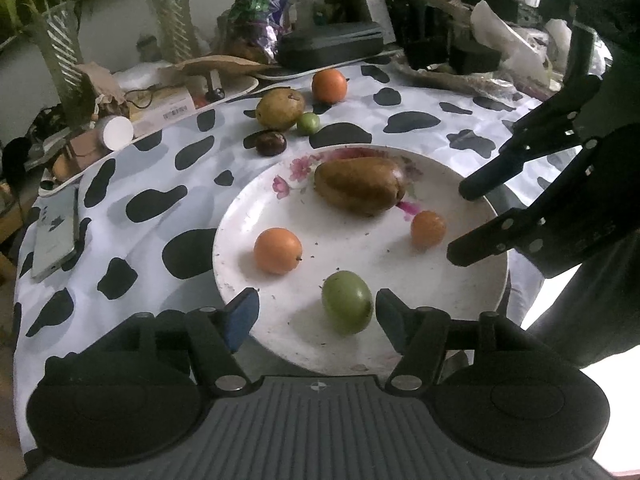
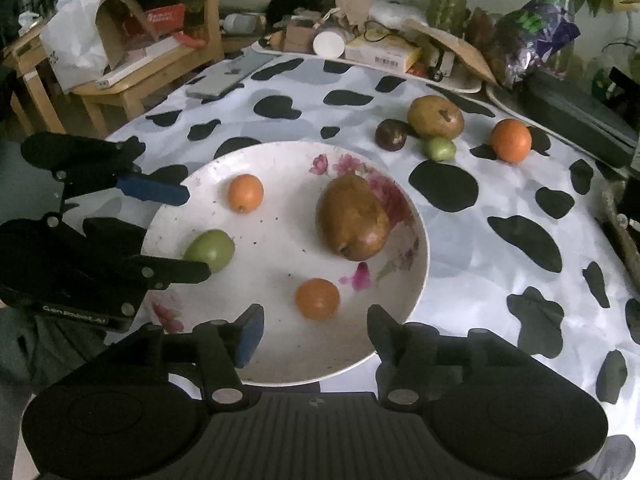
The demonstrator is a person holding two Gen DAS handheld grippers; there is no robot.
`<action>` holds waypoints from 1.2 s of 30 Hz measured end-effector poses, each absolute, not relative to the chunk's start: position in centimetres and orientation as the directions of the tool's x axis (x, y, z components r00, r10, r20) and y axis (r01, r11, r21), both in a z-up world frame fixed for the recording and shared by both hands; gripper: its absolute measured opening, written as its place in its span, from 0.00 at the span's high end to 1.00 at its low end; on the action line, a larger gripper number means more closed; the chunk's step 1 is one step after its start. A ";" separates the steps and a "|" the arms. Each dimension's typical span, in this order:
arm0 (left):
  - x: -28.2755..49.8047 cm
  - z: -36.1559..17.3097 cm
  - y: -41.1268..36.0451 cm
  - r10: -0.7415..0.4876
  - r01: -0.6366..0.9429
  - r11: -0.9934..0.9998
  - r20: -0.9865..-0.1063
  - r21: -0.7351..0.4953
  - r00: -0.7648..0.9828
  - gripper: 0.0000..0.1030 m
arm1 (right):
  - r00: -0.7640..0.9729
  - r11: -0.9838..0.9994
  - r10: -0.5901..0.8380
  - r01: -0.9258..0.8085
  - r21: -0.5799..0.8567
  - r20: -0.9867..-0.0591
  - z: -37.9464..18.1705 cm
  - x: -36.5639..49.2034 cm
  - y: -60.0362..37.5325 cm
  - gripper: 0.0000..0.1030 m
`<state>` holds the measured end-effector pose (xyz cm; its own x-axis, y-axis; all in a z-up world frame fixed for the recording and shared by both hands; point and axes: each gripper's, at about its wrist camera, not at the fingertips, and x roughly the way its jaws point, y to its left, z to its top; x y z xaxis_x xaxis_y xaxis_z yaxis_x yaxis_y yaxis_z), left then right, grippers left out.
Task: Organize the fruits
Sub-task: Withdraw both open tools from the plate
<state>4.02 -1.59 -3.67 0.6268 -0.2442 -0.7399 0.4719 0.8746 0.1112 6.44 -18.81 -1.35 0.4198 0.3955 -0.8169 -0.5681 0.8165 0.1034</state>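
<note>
Seen from both handheld grippers: a round white plate with pink flower print (image 1: 248, 216) on a cow-spotted black-and-white tablecloth (image 1: 152, 184), holding four fruits. Near the plate's middle, a large brown pear-shaped fruit (image 1: 360, 186) lying on its side; toward one rim, a small round orange fruit (image 1: 277, 251); a second, smaller orange fruit (image 1: 428, 229) just in front of the right gripper (image 2: 312, 330); a green oval fruit (image 1: 347, 302) just ahead of the left gripper (image 1: 316, 316). Both pairs of black fingers parted about halfway, gripping nothing, pads clear of the fruit nearest them. Off the plate, farther back on the cloth, four more: a yellow-brown pear (image 1: 279, 109), a small green round fruit (image 1: 308, 123) touching it, a dark brown round fruit (image 1: 271, 143) beside them, and a bright orange (image 1: 329, 86) a little apart. At the cloth's edge, a silver phone (image 1: 56, 236); behind, a cluttered backdrop of boxes, a black case (image 1: 330, 44) and potted plants.
</note>
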 end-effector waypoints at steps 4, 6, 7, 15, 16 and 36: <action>3.8 -3.2 -1.3 -0.242 0.452 0.886 -0.726 0.104 0.644 0.36 | 0.451 0.831 0.414 -0.542 0.126 -0.791 -0.4 6.1 -19.6 0.29; 3.7 -3.0 -1.1 -0.242 0.443 0.891 -0.720 0.102 0.651 0.35 | 0.468 0.842 0.413 -0.524 0.131 -0.781 -0.1 5.9 -20.0 0.21; 3.6 -2.9 -1.1 -0.241 0.439 0.893 -0.717 0.101 0.654 0.35 | 0.479 0.849 0.408 -0.513 0.130 -0.777 0.1 5.8 -20.1 0.15; 3.0 -2.5 -1.2 -0.228 0.412 0.904 -0.688 0.112 0.688 0.35 | 0.547 0.891 0.365 -0.441 0.111 -0.753 0.8 5.7 -21.3 0.00; 2.9 -2.3 -1.3 -0.221 0.404 0.906 -0.678 0.122 0.701 0.35 | 0.552 0.896 0.356 -0.431 0.107 -0.754 0.8 5.8 -21.4 0.00; 2.9 -0.9 -1.9 -0.178 0.332 0.931 -0.606 0.151 0.775 0.35 | 0.595 0.943 0.298 -0.305 0.133 -0.747 1.6 6.9 -24.2 0.00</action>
